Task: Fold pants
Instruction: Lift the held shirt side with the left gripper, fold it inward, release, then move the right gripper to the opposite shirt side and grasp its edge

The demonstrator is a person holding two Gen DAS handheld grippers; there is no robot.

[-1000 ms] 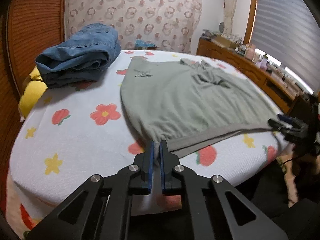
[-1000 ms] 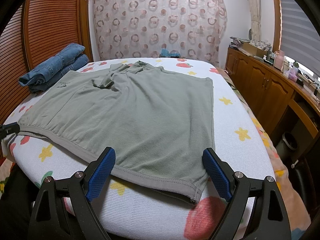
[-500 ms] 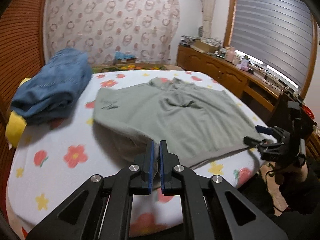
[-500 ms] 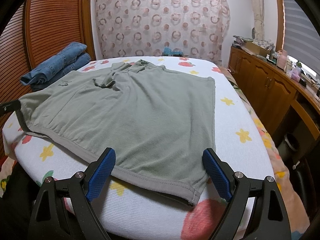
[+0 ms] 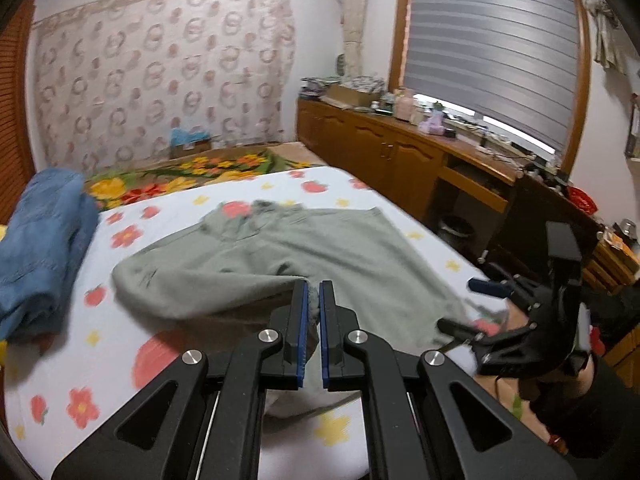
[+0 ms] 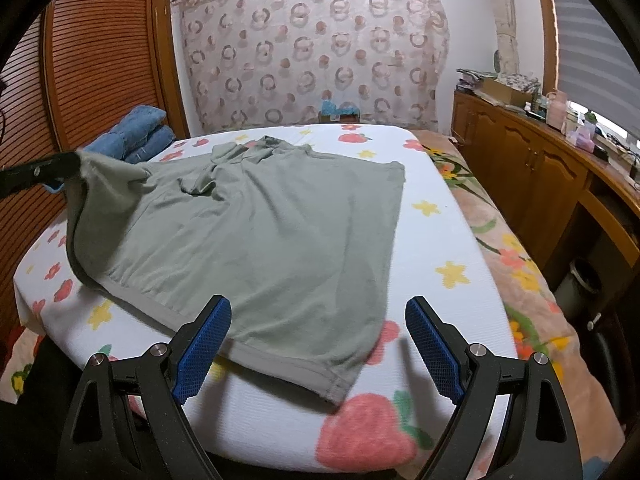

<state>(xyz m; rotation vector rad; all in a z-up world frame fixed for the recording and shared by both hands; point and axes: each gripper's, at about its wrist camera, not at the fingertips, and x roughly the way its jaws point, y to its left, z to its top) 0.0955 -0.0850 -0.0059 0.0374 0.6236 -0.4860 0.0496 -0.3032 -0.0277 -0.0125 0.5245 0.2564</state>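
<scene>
The first fold is in hand: a corner of the pants [image 6: 256,240] is pinched in the left gripper [image 5: 313,300], whose jaws are closed on it, and is held lifted above the bed [image 6: 432,240]. The right gripper [image 6: 318,344] is held with jaws wide open over the near hem. Next, the corner should be carried across.

L gripper [image 5: 313,300] jaws clamped, thin fabric fold pinched btwn pads, raised and angled down. R gripper [image 6: 319,344] jaws spread wide, nothing gripped, low, angled down.
</scene>
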